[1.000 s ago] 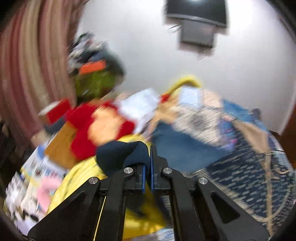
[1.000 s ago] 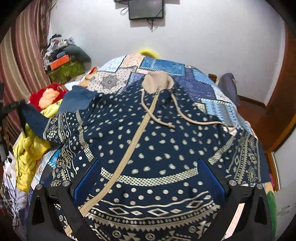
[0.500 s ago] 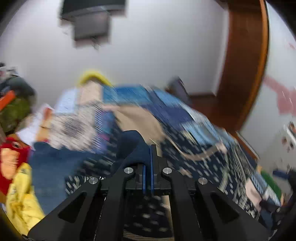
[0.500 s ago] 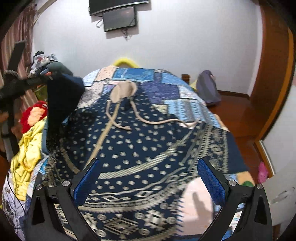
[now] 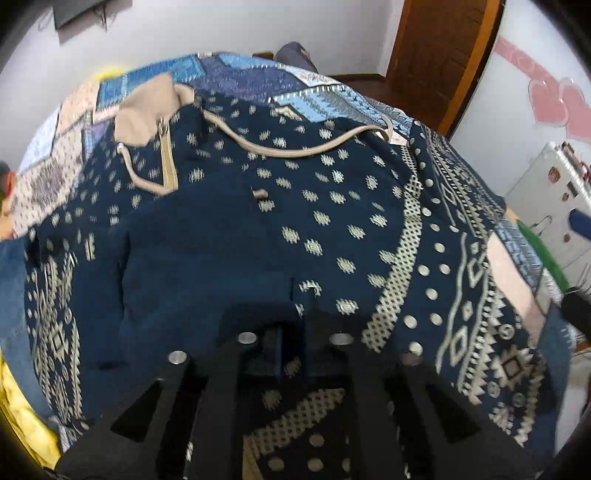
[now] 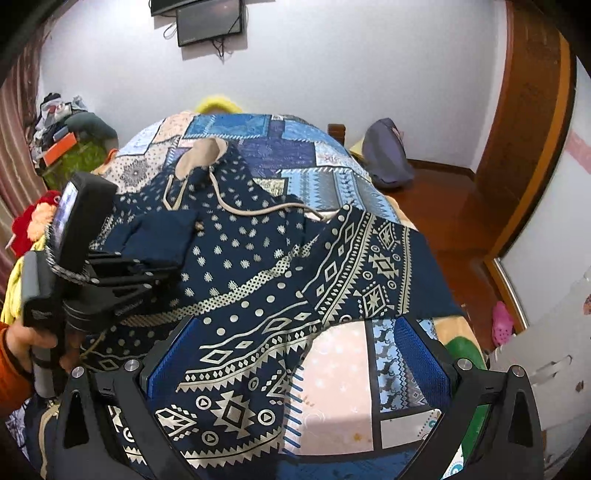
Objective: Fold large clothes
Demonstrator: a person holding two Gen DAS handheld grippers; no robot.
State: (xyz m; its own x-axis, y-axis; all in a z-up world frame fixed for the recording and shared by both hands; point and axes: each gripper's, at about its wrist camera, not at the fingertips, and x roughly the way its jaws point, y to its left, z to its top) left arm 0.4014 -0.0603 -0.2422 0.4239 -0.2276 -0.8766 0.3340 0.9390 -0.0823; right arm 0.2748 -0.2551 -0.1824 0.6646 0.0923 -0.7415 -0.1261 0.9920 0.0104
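Note:
A large navy hoodie (image 6: 258, 258) with a cream pattern, a beige hood (image 6: 199, 158) and drawstrings lies spread on the patchwork bedspread (image 6: 343, 373). My left gripper (image 5: 293, 332) is shut on the hoodie's dark sleeve cuff (image 6: 159, 236) and holds it over the hoodie's chest; it shows at the left of the right wrist view (image 6: 147, 266). The hoodie fills the left wrist view (image 5: 332, 229). My right gripper (image 6: 295, 369) is open and empty above the hoodie's lower hem.
A yellow garment (image 6: 11, 291) and a red plush toy (image 6: 29, 221) lie at the bed's left side. A grey bag (image 6: 384, 158) sits on the wooden floor to the right. A wooden door (image 6: 532, 129) and a wall screen (image 6: 210, 22) stand beyond.
My left gripper has carried the sleeve cuff from the left side of the bed across onto the hoodie's front. My right gripper has shifted right toward the hem.

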